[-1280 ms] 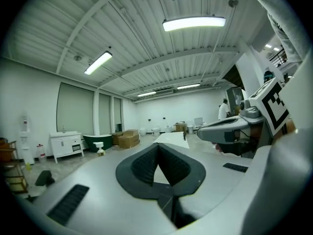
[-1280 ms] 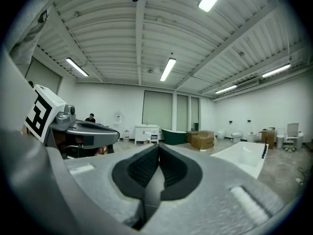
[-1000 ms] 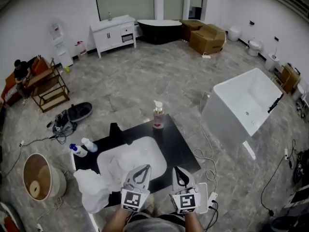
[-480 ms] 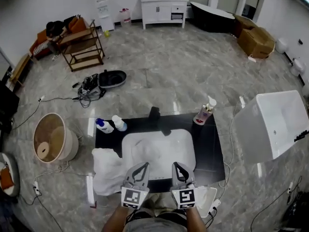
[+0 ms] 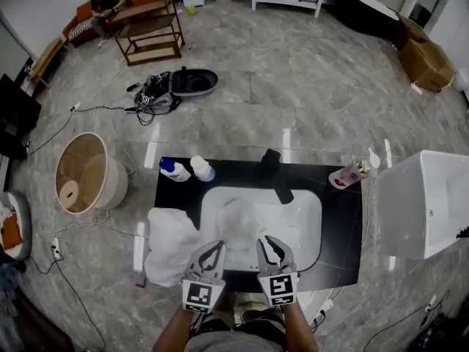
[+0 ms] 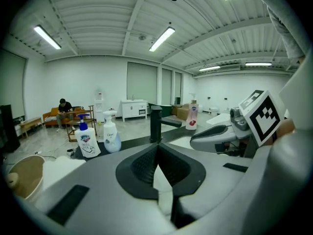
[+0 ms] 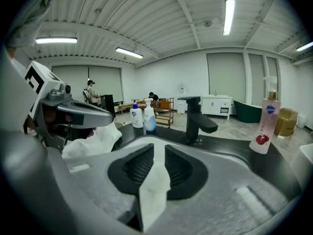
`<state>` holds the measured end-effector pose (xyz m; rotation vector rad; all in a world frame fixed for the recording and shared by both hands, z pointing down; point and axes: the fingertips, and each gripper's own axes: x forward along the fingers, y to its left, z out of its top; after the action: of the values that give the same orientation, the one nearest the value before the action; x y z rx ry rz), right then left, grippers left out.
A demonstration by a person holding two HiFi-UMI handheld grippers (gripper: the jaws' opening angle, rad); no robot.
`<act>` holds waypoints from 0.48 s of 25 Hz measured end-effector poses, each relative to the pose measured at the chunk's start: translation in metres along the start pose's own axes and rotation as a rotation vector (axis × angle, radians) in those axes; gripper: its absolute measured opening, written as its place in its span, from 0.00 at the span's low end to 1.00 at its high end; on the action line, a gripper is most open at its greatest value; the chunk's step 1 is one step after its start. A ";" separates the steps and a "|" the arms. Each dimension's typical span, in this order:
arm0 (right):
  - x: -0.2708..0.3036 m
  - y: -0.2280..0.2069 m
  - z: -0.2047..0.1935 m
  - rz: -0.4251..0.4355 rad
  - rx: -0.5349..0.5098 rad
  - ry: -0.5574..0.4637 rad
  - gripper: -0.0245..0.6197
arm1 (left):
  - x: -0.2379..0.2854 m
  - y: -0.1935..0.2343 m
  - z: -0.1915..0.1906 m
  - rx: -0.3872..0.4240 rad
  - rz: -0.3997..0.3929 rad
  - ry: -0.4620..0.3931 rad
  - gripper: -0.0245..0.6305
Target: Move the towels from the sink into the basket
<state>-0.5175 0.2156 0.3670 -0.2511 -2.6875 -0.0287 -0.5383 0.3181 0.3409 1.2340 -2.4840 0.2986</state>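
Crumpled white towels [image 5: 245, 218] lie in the white sink [image 5: 308, 207], which is set in a black counter. Another white towel [image 5: 170, 244] [image 7: 93, 138] hangs over the counter's left front corner. The round wicker basket [image 5: 84, 174] [image 6: 22, 173] stands on the floor to the left. Both grippers hover side by side over the sink's front rim. My left gripper [image 5: 217, 245] [image 6: 157, 148] has its tips together and holds nothing. My right gripper [image 5: 265, 240] [image 7: 155, 153] has just been opening, and a narrow gap shows between its pads with nothing gripped.
A black faucet [image 5: 275, 171] stands behind the sink, two pump bottles [image 5: 187, 169] at the back left, a pink bottle [image 5: 348, 174] at the back right. A white bathtub [image 5: 425, 204] stands close on the right. Cables and a bag [image 5: 172, 86] lie on the floor beyond.
The head view has swung round and tipped down, so the sink now sits straight ahead and the basket shows at the left. Both grippers stay together at the sink's front rim.
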 end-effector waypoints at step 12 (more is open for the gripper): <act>0.098 -0.005 -0.075 0.091 0.021 0.229 0.65 | 0.017 0.028 -0.032 -0.054 0.051 0.044 0.05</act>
<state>-0.5730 0.2234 0.4766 -0.3424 -2.4455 -0.0018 -0.5635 0.3332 0.3762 1.1319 -2.4725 0.2668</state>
